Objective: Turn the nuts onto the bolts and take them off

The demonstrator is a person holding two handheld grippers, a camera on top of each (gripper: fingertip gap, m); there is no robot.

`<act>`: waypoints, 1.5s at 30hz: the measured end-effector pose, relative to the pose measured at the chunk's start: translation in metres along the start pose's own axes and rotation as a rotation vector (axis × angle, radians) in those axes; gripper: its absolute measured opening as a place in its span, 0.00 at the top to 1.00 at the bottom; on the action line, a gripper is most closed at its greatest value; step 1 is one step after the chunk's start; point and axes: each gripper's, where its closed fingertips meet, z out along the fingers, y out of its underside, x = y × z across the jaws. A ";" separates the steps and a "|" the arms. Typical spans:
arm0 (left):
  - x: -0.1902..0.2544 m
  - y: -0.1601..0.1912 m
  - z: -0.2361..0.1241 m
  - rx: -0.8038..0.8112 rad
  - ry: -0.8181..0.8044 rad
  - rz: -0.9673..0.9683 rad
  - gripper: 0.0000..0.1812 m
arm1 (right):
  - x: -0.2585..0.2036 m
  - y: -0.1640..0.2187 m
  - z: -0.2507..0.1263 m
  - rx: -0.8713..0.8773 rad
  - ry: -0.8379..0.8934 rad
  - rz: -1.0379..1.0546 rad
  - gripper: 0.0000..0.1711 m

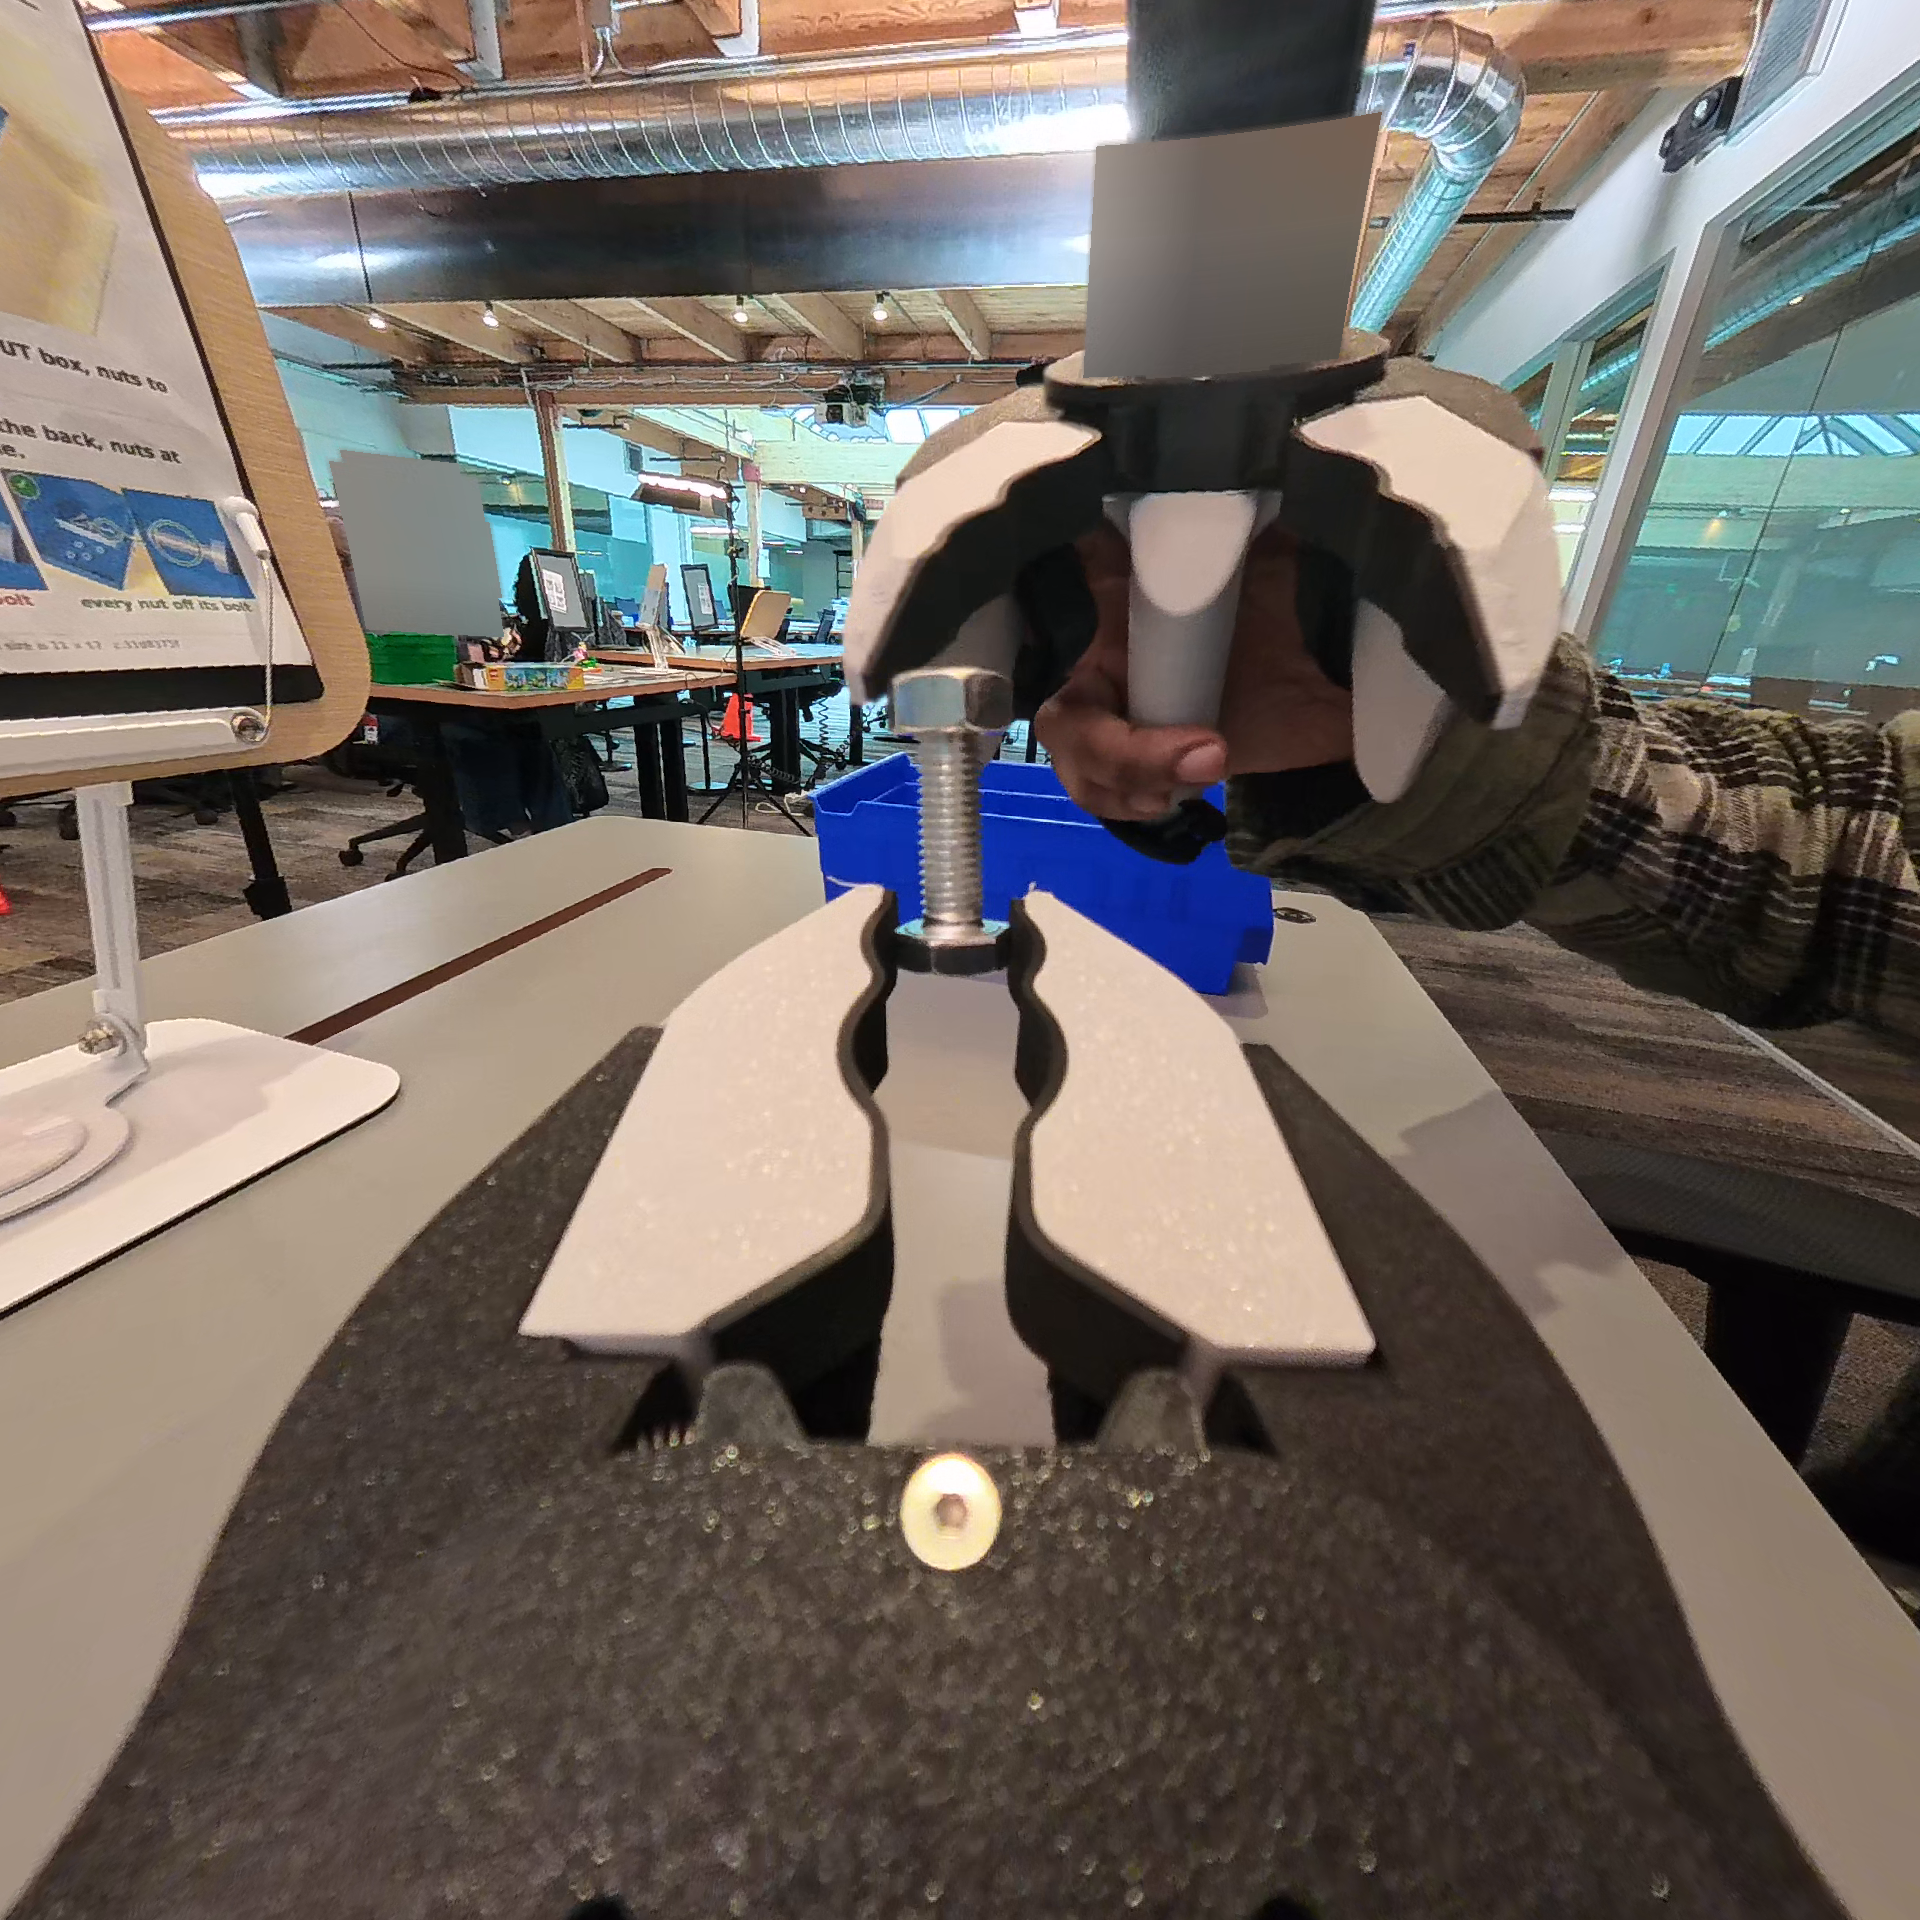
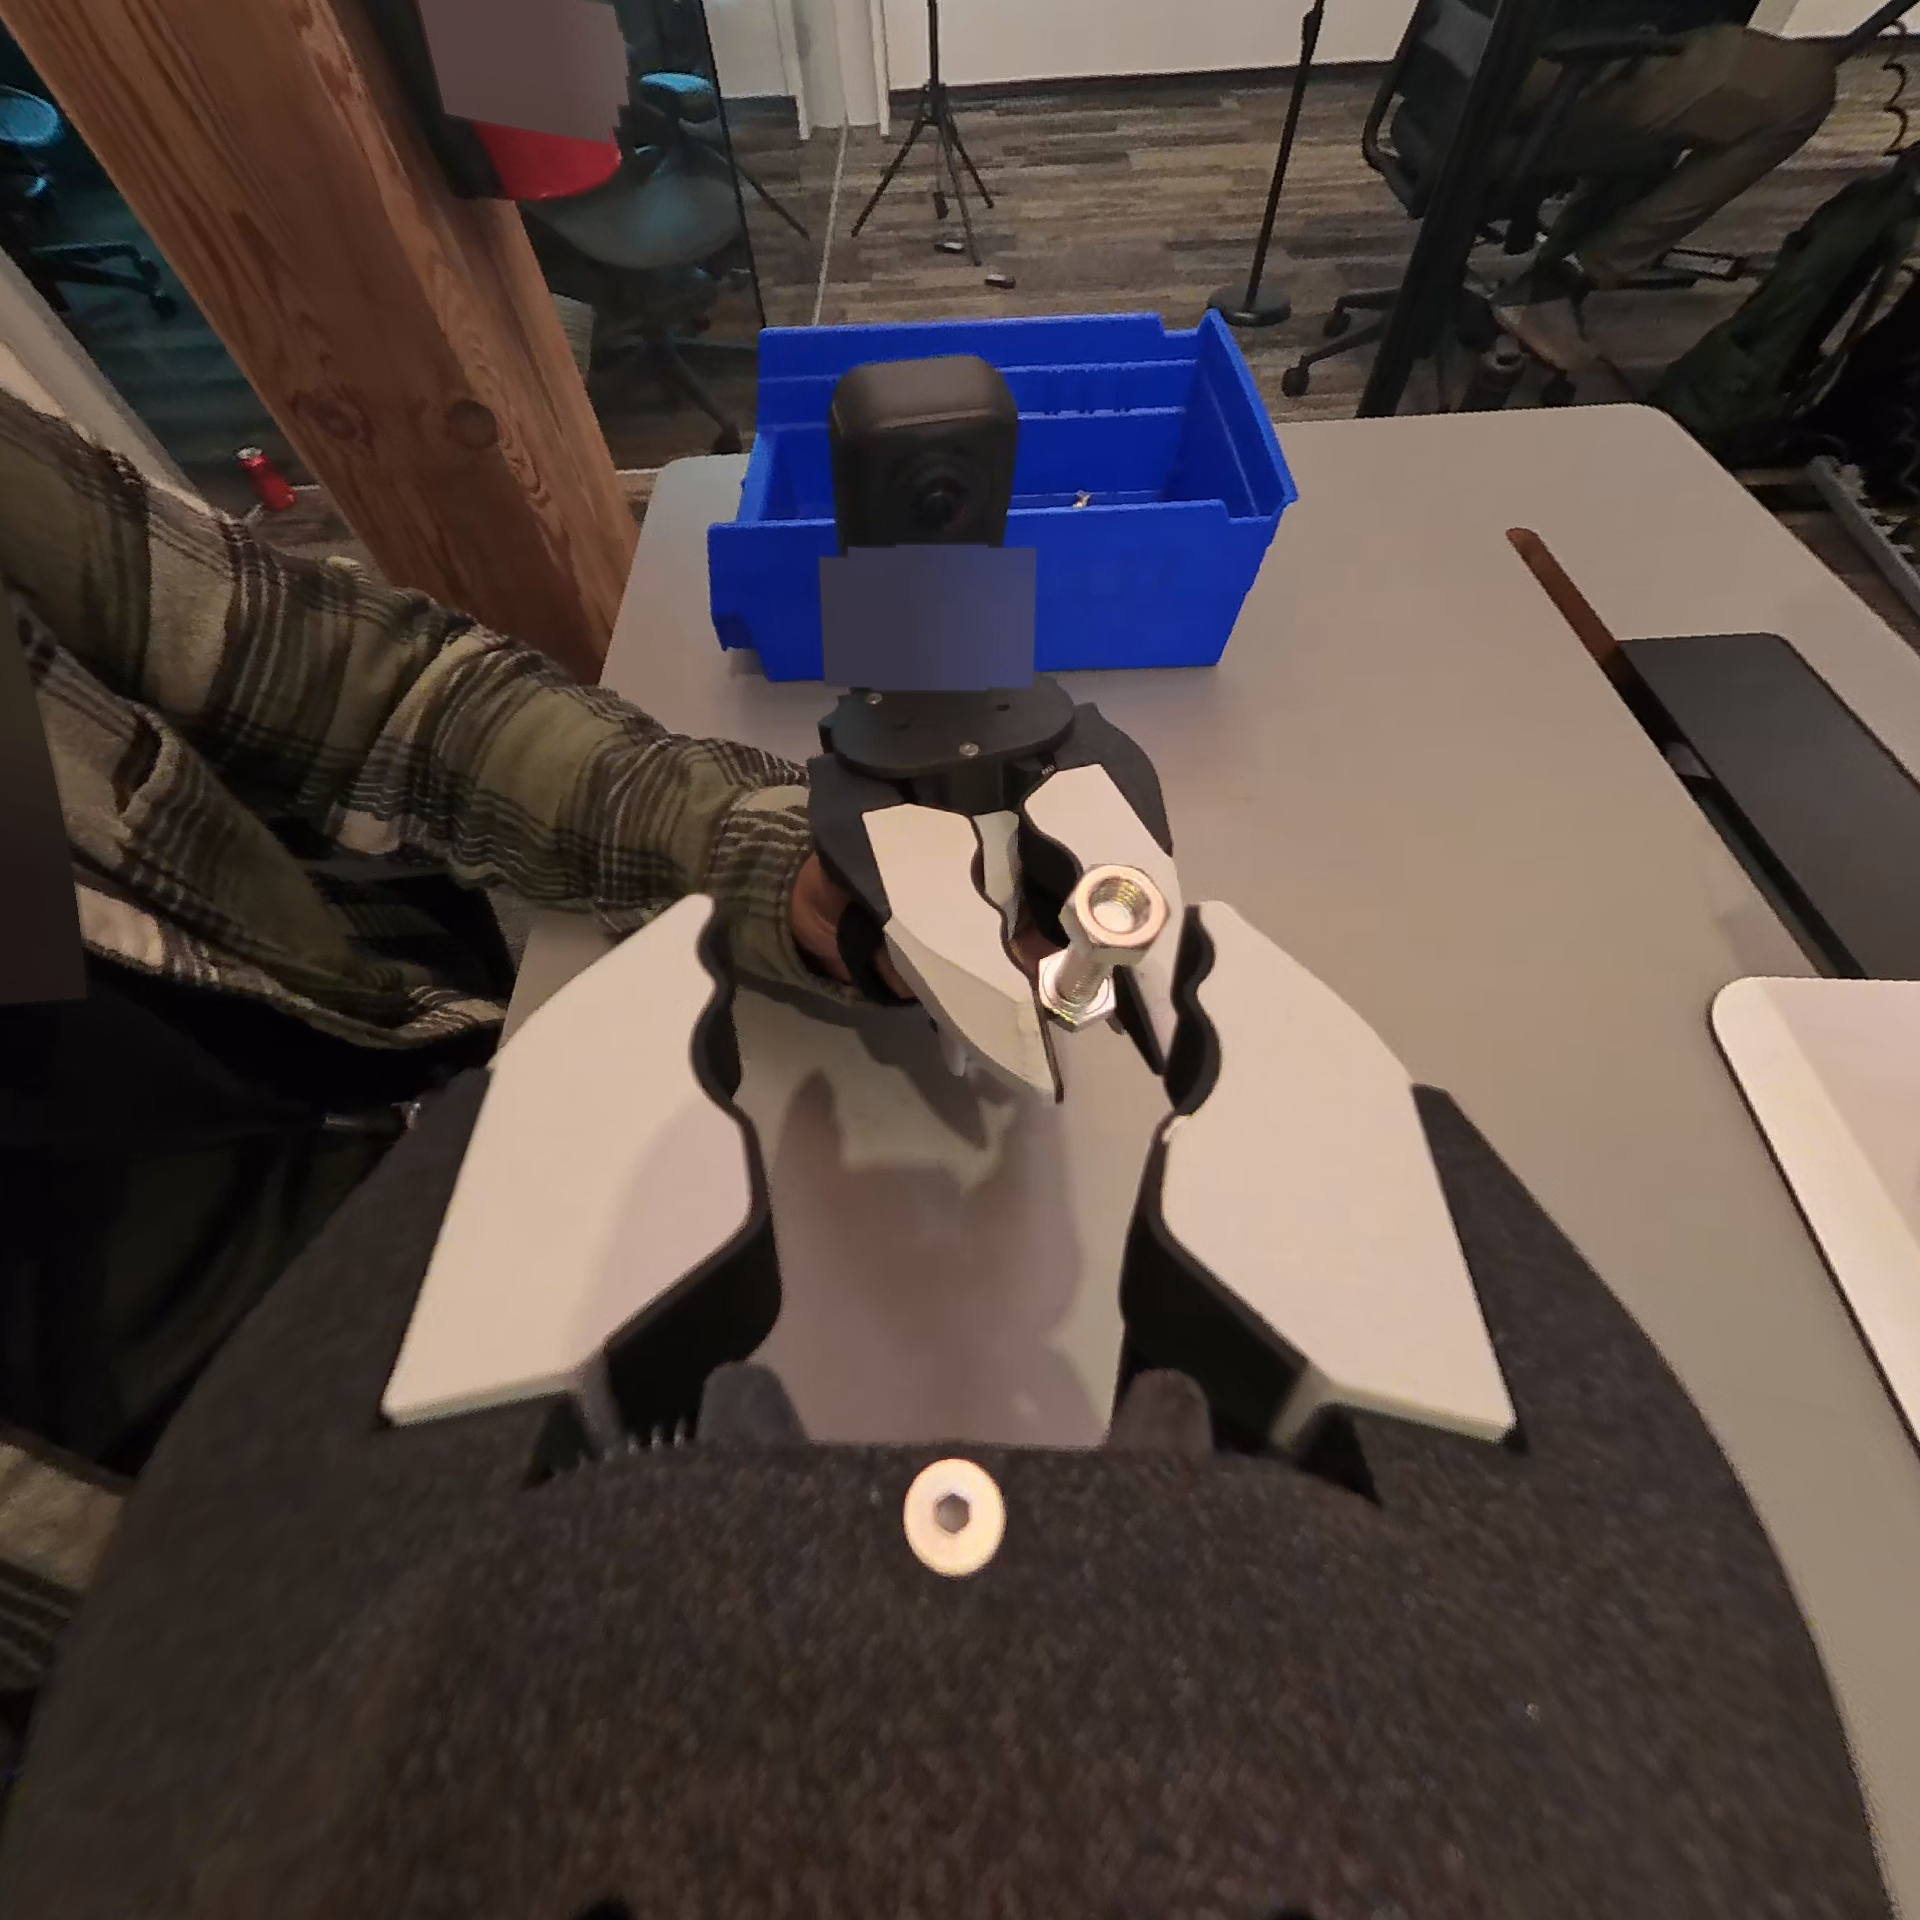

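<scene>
A person's left gripper (image 1: 951, 935), held low and level over a grey table (image 1: 520, 935), pinches the hex head of a steel bolt (image 1: 951, 821) between its fingertips, jaws drawn nearly together around it, so the threaded shaft stands upright above the fingers. A nut (image 1: 951, 701) sits at the very top of the shaft. The right gripper (image 2: 956, 966) comes in from above and opposite, tilted down toward the bolt, its jaws spread wide and gripping nothing; in the right wrist view the nut lies between its fingers, just inside the right-hand one, and whether they touch cannot be told. The right hand (image 1: 1143, 748) wraps the gripper's grey handle, a green plaid sleeve (image 1: 1558, 810) reaching in from the table's right edge, while the left hand (image 2: 831, 925) shows behind its own gripper. A blue bin (image 2: 1143, 582) stands just behind the pair toward the table's far edge, and the tabletop directly beneath the bolt is bare. On the left gripper's left, the white base (image 1: 208, 1122) of a stand carrying a printed sheet (image 1: 104, 416) sits near. A black pad (image 2: 1766, 779) lies well apart, on the table's far side from the sleeves.
</scene>
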 end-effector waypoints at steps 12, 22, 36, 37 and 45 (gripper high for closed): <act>0.001 0.000 0.001 -0.001 0.004 -0.002 0.89 | -0.002 0.002 0.001 -0.017 0.006 -0.010 0.54; 0.002 0.001 0.001 -0.005 0.009 -0.003 0.89 | -0.002 0.001 0.001 -0.001 -0.008 -0.006 0.53; -0.002 0.000 -0.001 -0.003 -0.002 -0.005 0.89 | -0.005 0.008 -0.009 0.025 0.006 -0.012 0.56; -0.003 0.000 -0.002 0.000 -0.004 -0.007 0.89 | -0.002 0.006 -0.011 0.036 0.020 -0.010 0.55; -0.002 0.002 -0.001 -0.006 0.001 -0.006 0.89 | -0.003 0.003 -0.003 0.056 -0.012 0.000 0.54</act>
